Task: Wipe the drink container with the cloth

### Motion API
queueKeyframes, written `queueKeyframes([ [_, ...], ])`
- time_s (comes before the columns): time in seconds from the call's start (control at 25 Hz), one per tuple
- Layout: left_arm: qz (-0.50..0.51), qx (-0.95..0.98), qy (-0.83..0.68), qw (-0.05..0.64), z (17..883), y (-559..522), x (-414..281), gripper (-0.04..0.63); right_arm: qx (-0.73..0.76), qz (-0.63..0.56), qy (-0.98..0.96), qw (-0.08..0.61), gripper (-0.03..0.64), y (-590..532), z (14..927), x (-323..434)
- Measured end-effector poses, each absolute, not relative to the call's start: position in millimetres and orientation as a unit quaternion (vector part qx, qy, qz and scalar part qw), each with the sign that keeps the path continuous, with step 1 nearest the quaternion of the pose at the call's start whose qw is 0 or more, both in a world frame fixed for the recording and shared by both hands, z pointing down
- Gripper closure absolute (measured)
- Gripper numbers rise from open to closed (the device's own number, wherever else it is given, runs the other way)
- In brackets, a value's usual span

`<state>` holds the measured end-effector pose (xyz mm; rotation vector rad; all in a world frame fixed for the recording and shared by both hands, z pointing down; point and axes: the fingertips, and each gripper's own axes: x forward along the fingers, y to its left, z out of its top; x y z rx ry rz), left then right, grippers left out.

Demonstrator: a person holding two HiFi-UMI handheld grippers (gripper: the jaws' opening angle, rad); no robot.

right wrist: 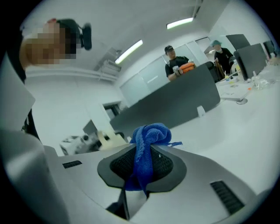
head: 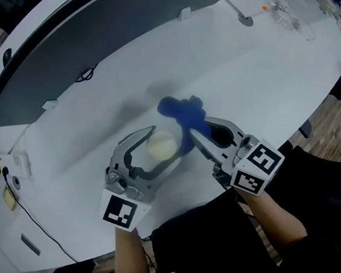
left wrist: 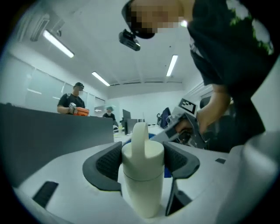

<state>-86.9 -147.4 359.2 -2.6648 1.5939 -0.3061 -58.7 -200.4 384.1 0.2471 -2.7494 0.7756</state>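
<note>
The left gripper (head: 163, 145) is at the near edge of the white table (head: 261, 82). Its two fingers are spread wide around a cream bottle (left wrist: 142, 175), and the dark pads press on the bottle's cap from both sides. In the left gripper view the bottle stands upright between the pads, with a tall rounded spout rising from its lid. The head view looks almost straight down on its pale top. The right gripper (right wrist: 142, 165) comes in from the near right, and its fingers are pressed together on a blue cloth (head: 182, 109). The cloth is pinched between the pads, with a bunched knot sticking out past the tips and a short tail hanging below them. In the head view the cloth is just to the far right of the bottle, and one fold runs down close along the bottle's right side. Whether the cloth touches the bottle cannot be told. A long grey partition (head: 58, 48) runs along the far left edge of the table. Some small clear items lie at the table's far right corner, too small to make out.
</note>
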Motion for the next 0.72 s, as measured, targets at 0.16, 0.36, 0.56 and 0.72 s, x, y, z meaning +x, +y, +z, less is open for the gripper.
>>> queueKeyframes([
  [0.16,-0.06,-0.89,0.451,-0.023,364,-146,-95,0.308,0.039,0.27,-0.958,0.085,0.554,-191,357,-74],
  [0.36,-0.033,-0.895,0.443,-0.044,368,-147,-89,0.308,0.049,0.262,-0.95,0.165,0.565,-182,425,-78],
  [0.56,-0.06,-0.891,0.449,-0.034,368,-148,-88,0.308,0.06,0.187,-0.932,0.305,0.566,-176,491,-77],
  [0.72,-0.1,-0.88,0.463,-0.033,377,-153,-89,0.308,0.072,0.146,-0.923,0.349,0.565,-174,509,-81],
])
